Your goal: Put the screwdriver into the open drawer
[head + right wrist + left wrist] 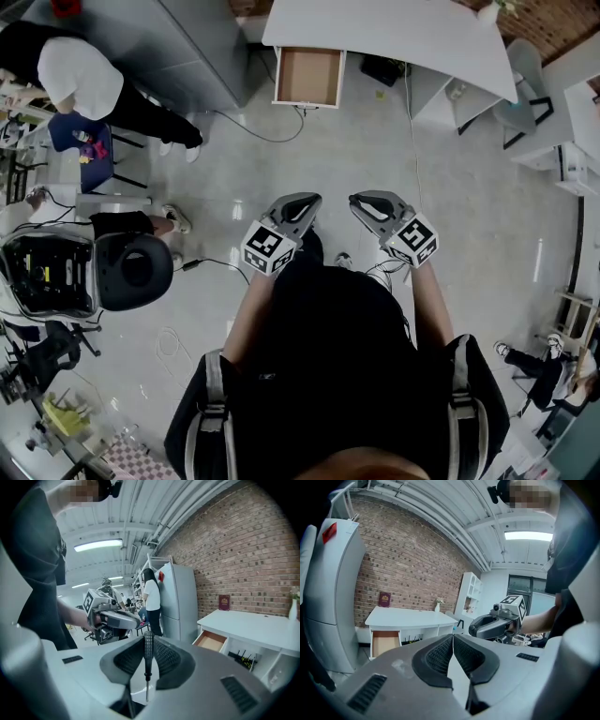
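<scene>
In the right gripper view my right gripper [148, 641] is shut on a screwdriver [148, 660], its black ribbed handle pinched between the pads and its thin shaft pointing back toward the camera. My left gripper [453, 638] is shut with nothing in it. In the head view both grippers, left [302, 201] and right [366, 200], are held side by side at chest height. Well ahead, the open drawer [307, 77] juts out of the white desk [394, 33], its brown inside bare. The drawer [211, 641] also shows at the right of the right gripper view.
A tall grey cabinet [169, 47] stands left of the desk. A person in a white shirt [80, 75] is at the far left beside a black round chair [136, 272]. Cables [253, 131] trail over the glossy floor. White shelving [553, 141] stands at the right.
</scene>
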The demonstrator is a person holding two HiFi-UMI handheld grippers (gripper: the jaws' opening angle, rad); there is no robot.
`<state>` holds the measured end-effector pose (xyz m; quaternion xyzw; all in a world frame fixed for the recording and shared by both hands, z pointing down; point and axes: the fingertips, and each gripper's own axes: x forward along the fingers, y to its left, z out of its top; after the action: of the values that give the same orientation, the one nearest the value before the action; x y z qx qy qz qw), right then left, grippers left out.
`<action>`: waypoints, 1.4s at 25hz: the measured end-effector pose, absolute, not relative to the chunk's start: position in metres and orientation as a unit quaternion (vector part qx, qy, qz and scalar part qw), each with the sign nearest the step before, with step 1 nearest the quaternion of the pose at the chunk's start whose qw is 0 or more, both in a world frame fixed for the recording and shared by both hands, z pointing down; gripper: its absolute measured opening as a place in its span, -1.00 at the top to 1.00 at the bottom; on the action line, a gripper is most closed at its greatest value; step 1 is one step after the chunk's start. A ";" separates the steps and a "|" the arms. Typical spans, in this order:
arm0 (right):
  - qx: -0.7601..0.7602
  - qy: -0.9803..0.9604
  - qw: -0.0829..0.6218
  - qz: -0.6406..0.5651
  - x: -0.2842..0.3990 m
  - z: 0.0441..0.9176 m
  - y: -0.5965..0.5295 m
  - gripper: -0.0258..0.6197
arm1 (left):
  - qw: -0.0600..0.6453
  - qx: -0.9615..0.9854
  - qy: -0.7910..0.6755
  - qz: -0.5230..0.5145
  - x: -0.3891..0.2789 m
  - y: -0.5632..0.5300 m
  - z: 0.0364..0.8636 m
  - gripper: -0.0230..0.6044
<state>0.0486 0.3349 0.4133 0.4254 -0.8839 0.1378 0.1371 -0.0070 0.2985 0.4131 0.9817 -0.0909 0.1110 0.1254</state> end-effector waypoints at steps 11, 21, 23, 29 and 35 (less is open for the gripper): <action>0.441 -0.875 0.148 0.137 0.047 0.411 0.273 0.54 | 0.119 0.984 -0.076 0.108 -0.010 0.230 0.406 0.87; 0.457 -0.864 0.158 0.138 0.045 0.414 0.235 0.54 | 0.115 0.986 -0.058 0.107 -0.014 0.188 0.407 0.87; 0.460 -0.863 0.158 0.138 0.044 0.414 0.229 0.54 | 0.114 0.986 -0.055 0.106 -0.015 0.181 0.406 0.87; 0.465 -0.860 0.161 0.138 0.042 0.417 0.217 0.54 | 0.109 0.987 -0.054 0.102 -0.017 0.166 0.405 0.87; 0.466 -0.859 0.165 0.137 0.035 0.423 0.212 0.54 | 0.113 0.987 -0.057 0.102 -0.027 0.161 0.414 0.87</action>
<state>0.0346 0.2115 0.4225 0.4656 -0.8587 0.1369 0.1647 -0.0274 0.1610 0.4138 0.9867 -0.0568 0.1023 0.1128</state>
